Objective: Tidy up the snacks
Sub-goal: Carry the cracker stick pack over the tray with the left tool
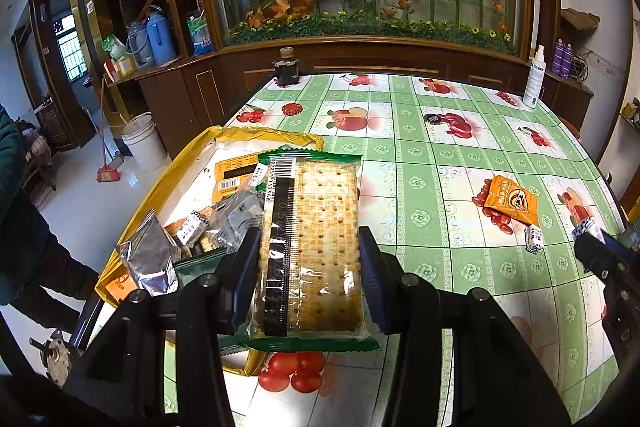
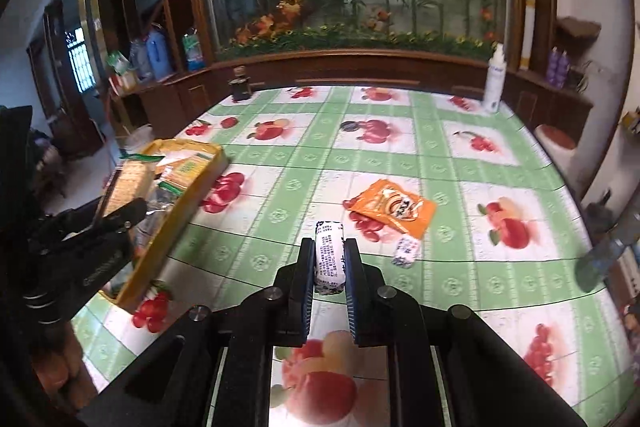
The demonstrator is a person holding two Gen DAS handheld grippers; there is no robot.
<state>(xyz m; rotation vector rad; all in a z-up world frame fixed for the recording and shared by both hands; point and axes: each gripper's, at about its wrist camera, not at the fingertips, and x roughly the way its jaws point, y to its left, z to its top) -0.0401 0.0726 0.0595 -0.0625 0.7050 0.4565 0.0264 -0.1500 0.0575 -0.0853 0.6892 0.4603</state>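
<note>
Green-edged cracker pack (image 1: 310, 247) clamped in the left gripper (image 1: 310, 279), small white sweet (image 2: 329, 259) pinched in the right gripper (image 2: 329, 273), both bound for the yellow tray (image 1: 168, 183).

Left jaws grip the pack by its long sides, so it hangs flat over the tray's near corner, probably ready to drop among the packets already there; right jaws are nearly together on the wrapped sweet, held clear above the counter (image 2: 460, 283). An orange packet (image 2: 394, 207) and a second white sweet (image 2: 406, 251) lie loose just ahead of the right gripper. Open oilcloth stretches beyond them; the tray hugs the counter's left edge, leaving little margin there.
</note>
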